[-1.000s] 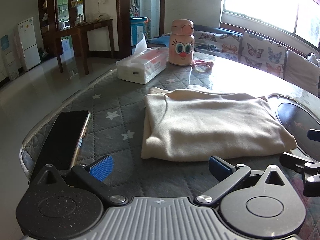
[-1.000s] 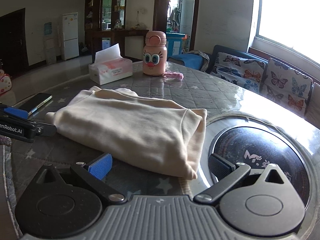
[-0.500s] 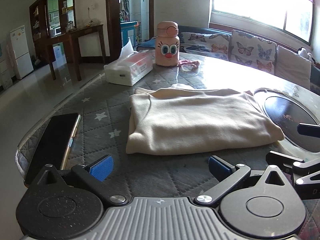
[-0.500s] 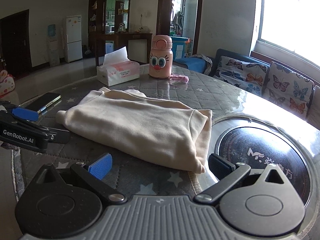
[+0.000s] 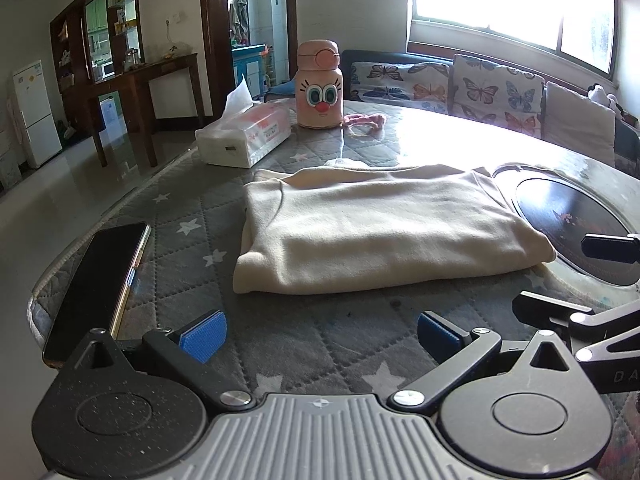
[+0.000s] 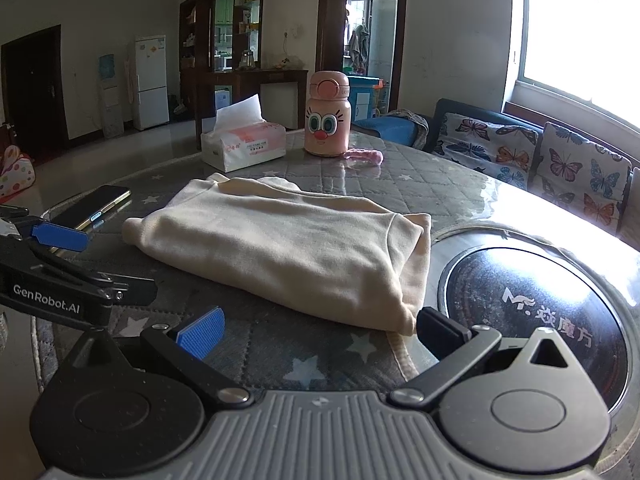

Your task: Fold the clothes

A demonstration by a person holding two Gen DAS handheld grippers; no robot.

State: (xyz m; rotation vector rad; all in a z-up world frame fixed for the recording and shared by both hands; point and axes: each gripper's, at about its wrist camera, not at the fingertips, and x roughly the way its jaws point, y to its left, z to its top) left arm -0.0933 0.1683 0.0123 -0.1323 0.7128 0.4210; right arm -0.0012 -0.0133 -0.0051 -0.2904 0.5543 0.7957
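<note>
Left wrist view: the left tongs [image 5: 319, 334] stand apart and empty, near the folded garment [image 5: 380, 232] on the counter [image 5: 192, 216]; a phone [image 5: 96, 284] lies left.

Right wrist view: the right tongs [image 6: 320, 334] stand apart, empty, the garment [image 6: 296, 244] just ahead, beside a dark disc [image 6: 536, 292].

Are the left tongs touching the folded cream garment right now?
Apart. The left wrist view shows bare quilted table cover between the open left tongs and the cream garment near edge.
</note>
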